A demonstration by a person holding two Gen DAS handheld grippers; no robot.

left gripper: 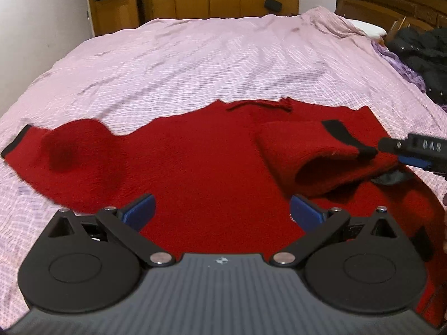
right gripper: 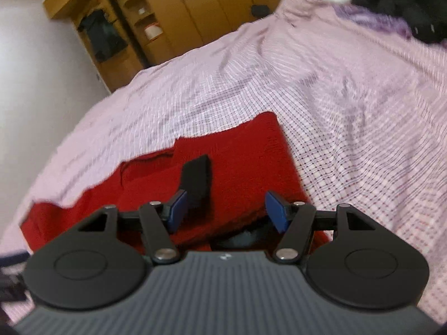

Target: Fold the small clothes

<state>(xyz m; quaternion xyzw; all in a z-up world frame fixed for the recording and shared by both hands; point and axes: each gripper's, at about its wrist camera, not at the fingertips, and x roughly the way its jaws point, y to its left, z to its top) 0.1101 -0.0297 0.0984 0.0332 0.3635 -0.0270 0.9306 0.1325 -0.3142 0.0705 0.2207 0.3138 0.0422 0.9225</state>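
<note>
Currently: sleeve-folding step on the red garment (left gripper: 201,167)
Garment lies flat at the near edge of the bed (left gripper: 195,64); right sleeve (left gripper: 307,150) is folded inward, left sleeve (left gripper: 56,150) still spread; left claw (left gripper: 220,209) and right claw (right gripper: 225,209) both stand open, gripping nothing; next, take the left cuff and fold inward

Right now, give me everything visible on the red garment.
The red garment looks like a fleecy sweater with black cuffs, spread flat on the pink checked bedspread. Its left sleeve lies stretched outward, its cuff at the far left. The right sleeve is folded in over the body, and the right tongs are at its black cuff; contact is unclear. A loose red thread trails from its far edge. The left tongs hover open above the body.
</note>
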